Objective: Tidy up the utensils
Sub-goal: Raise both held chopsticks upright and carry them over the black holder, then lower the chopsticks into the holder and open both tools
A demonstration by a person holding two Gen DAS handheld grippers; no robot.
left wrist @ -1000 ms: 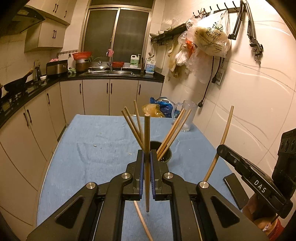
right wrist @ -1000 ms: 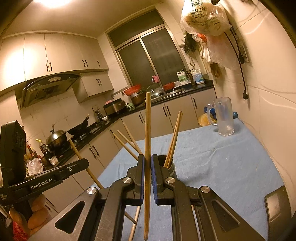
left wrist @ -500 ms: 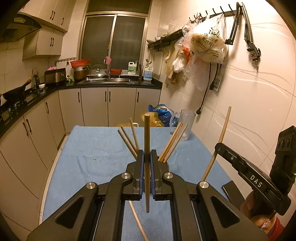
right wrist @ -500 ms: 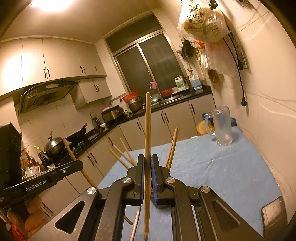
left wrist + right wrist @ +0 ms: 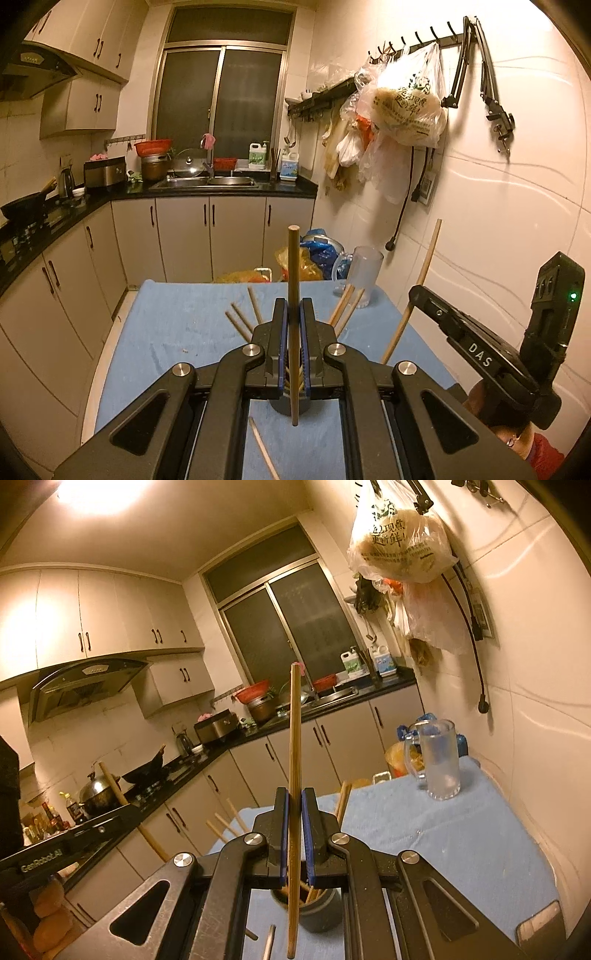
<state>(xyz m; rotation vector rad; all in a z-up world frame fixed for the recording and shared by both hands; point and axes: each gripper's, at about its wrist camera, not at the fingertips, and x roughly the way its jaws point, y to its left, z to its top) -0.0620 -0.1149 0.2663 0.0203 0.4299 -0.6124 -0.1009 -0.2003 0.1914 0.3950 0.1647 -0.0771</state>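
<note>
One chopstick [image 5: 293,325] is clamped upright in the closed left gripper [image 5: 294,347], another chopstick [image 5: 294,794] in the closed right gripper [image 5: 294,834], both above the dark holder [image 5: 317,912]. A loose chopstick [image 5: 263,448] beside the holder is seen plainly only in the left view.

A blue cloth [image 5: 177,332] covers the desk, and on it stand a dark pot [image 5: 321,910] of chopsticks and a glass mug [image 5: 439,764].

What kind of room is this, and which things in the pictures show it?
Most likely a home kitchen. A range hood hangs over a wok on the stove, and a steel sink sits in the black counter below the window, with cabinets underneath.
</note>
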